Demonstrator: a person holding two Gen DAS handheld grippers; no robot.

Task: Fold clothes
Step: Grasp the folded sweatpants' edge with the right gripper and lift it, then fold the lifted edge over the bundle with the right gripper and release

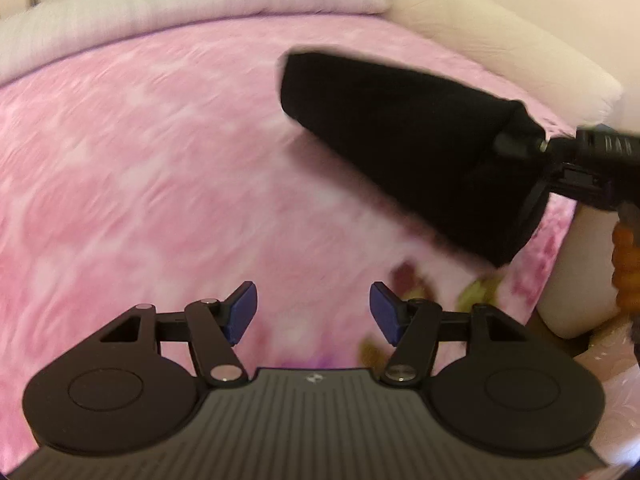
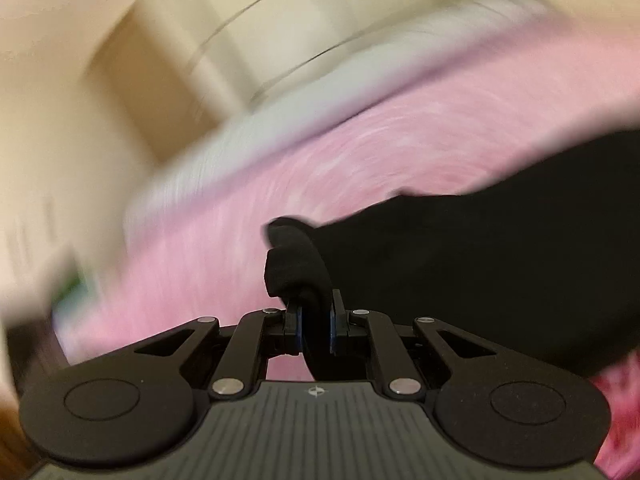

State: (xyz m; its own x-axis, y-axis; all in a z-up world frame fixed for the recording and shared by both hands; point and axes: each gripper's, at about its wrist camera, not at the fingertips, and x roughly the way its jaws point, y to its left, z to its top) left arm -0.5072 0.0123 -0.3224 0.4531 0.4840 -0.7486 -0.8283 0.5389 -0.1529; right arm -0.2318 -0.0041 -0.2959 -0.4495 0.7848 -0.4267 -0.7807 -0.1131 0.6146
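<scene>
Two grippers over pink bed (image 1: pixel 140 160): left gripper (image 1: pixel 312 312) wide open, empty, lower centre; right gripper (image 2: pixel 316 332) clamped on black garment (image 2: pixel 480 260), hanging upper right.

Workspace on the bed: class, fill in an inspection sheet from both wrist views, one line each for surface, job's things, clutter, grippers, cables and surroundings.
Surface: pink patterned blanket covering the bed, blurred by motion.
Job's things: one black garment, bunched and lifted above the blanket, hanging from one end.
Clutter: nothing seen on the blanket; an orange beaded object shows at the right edge, too cut off to identify.
Grippers: left gripper open, jaws wide apart, holding nothing; right gripper shut on the black garment, fabric bulging out past the blue pads.
Cables: nothing seen.
Surroundings: pale folded quilt at the far end, cream pillow to the right, light cabinet or wall panels beyond, blurred.
</scene>
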